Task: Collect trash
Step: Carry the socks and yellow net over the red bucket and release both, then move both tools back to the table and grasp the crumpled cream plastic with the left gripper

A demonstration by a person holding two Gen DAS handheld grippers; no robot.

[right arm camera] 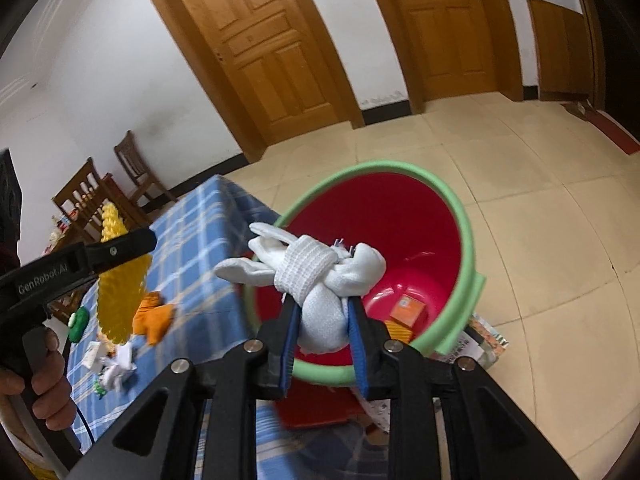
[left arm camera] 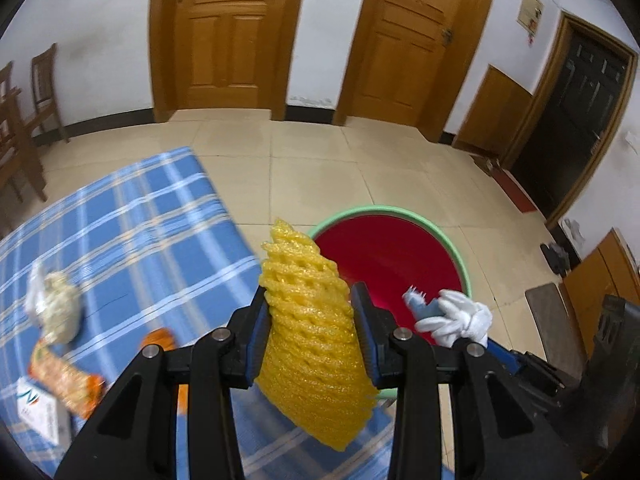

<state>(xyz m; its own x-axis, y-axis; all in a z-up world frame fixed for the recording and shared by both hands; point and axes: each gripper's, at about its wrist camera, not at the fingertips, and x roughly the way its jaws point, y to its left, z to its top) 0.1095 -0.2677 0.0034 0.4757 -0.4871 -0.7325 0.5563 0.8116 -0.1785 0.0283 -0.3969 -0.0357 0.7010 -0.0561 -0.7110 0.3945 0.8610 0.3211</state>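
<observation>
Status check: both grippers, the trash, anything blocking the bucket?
Left gripper shut on yellow foam net. Right gripper shut on white glove bundle, over red bucket. More litter on checked tablecloth. Bucket mouth unobstructed.

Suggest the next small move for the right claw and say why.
Probably open the right claw: it grips the balled white glove directly above the red bucket, where a small orange box already lies, so the glove should drop inside.
</observation>
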